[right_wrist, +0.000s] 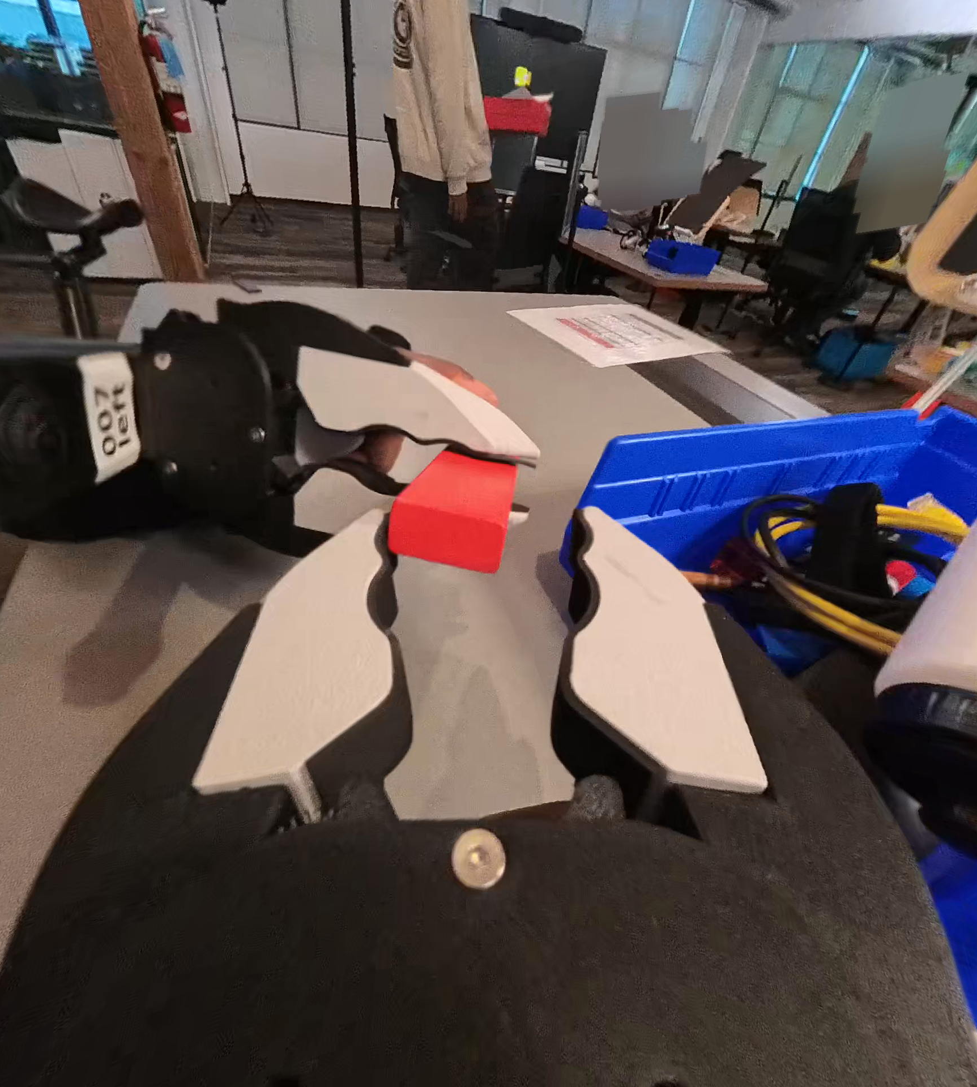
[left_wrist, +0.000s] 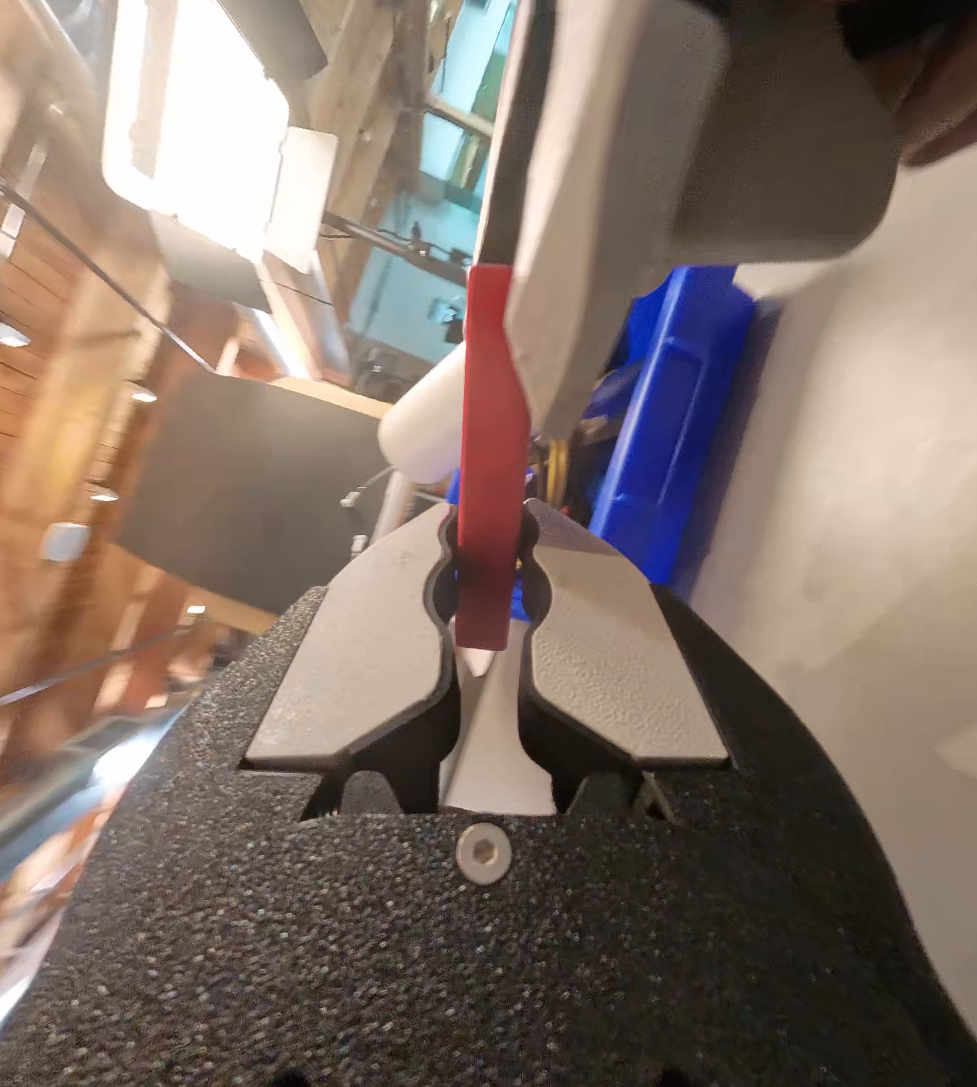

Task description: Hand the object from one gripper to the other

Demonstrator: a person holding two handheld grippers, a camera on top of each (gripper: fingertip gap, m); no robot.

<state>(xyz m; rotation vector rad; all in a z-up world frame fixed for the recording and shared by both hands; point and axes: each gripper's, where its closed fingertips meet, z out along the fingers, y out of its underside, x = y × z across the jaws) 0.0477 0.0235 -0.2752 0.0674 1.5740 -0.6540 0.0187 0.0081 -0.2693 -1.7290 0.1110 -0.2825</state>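
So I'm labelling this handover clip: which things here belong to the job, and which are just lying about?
Part of the job:
- red rectangular block
- left gripper, shut on the block
- right gripper, open beside it

Lying about:
- blue plastic bin of yellow and black cables
- printed paper sheet
- grey table

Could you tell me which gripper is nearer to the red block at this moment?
Left. The left gripper is shut on the red block, pinching it between its fingers. The right gripper is open just in front of the block, one fingertip at its edge, not yet gripping.
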